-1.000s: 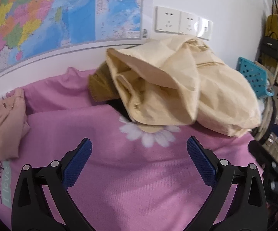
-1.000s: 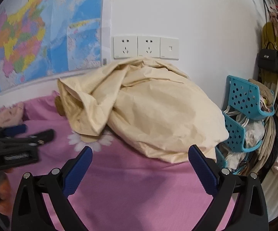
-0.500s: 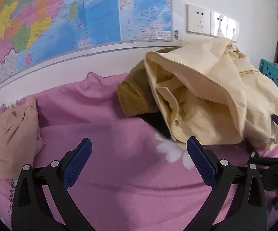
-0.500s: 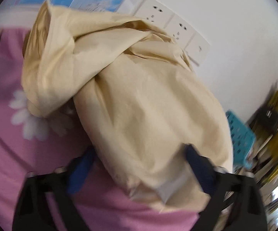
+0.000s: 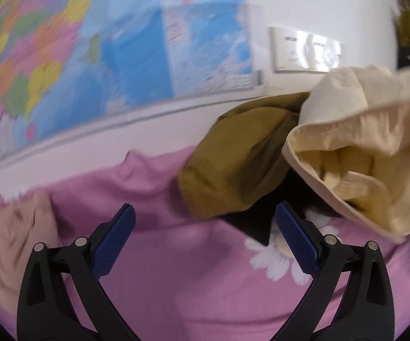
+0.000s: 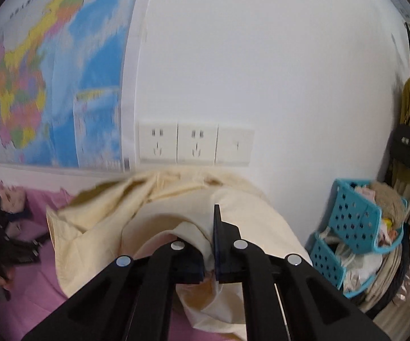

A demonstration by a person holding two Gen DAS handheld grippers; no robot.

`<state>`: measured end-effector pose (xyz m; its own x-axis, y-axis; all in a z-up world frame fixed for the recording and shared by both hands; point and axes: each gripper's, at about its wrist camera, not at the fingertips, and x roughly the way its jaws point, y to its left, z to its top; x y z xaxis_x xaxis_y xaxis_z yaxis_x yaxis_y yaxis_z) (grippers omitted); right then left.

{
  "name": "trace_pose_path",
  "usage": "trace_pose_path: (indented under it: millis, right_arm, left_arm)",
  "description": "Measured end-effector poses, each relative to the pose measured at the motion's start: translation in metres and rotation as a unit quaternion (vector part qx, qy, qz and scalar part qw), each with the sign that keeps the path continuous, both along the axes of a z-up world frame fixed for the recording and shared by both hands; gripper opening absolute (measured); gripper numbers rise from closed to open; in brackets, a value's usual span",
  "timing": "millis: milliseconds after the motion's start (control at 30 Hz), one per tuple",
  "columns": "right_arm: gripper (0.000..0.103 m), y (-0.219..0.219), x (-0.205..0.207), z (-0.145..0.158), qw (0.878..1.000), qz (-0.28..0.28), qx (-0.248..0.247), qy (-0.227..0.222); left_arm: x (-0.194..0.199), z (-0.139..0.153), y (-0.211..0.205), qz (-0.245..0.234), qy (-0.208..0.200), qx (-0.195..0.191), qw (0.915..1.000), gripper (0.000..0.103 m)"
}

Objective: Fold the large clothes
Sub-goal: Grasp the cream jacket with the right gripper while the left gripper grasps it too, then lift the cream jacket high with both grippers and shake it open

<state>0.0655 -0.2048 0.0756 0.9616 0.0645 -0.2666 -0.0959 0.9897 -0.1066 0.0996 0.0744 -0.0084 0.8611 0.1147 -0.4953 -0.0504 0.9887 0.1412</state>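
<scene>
Left: peach garment point(image 5: 14, 244) on pink bedsheet point(image 5: 176, 284). Left gripper point(image 5: 205, 244): fingers wide apart, empty. Centre: olive garment point(image 5: 233, 170). Right: cream garment point(image 6: 148, 213), pinched in right gripper point(image 6: 209, 255). Advice: lift clear, then spread flat.

Two tools point(image 5: 203, 244) point(image 6: 209, 251), four garments point(image 5: 361, 153)

The left gripper point(image 5: 205, 241) hovers with jaws spread wide; the right gripper point(image 6: 209, 251) is clamped together, pinching fabric.
</scene>
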Motion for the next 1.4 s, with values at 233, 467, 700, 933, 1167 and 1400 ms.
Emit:
trace_pose_path:
  millis: [233,467,700,933,1167,1400]
  right_arm:
    - [0.005,0.015,-0.011,-0.021,0.998,0.029,-0.038,0.034]
    - [0.005,0.025,-0.017,-0.07,0.995,0.034,-0.053,0.073]
    - [0.005,0.007,-0.027,-0.062,0.997,0.03,-0.021,0.065]
    - [0.005,-0.034,-0.032,-0.04,0.998,0.014,0.032,0.049]
    - [0.06,0.01,-0.027,-0.084,0.991,-0.025,-0.094,0.088]
    - [0.082,0.109,-0.021,-0.178,0.936,-0.044,-0.347,0.035]
  left_arm:
    - [-0.02,0.011,-0.013,-0.141,-0.038,-0.04,0.9885,0.098]
    - [-0.035,-0.007,-0.066,-0.19,-0.052,0.088,0.9764,0.098]
    - [0.027,0.008,-0.06,-0.158,-0.03,0.016,0.9868,0.04]
    - [0.092,0.073,0.043,-0.084,0.005,-0.234,0.9686,0.019]
    - [0.101,0.073,0.049,-0.059,0.014,-0.214,0.9749,0.019]
    - [0.089,0.061,0.041,-0.059,0.022,-0.204,0.9771,0.02]
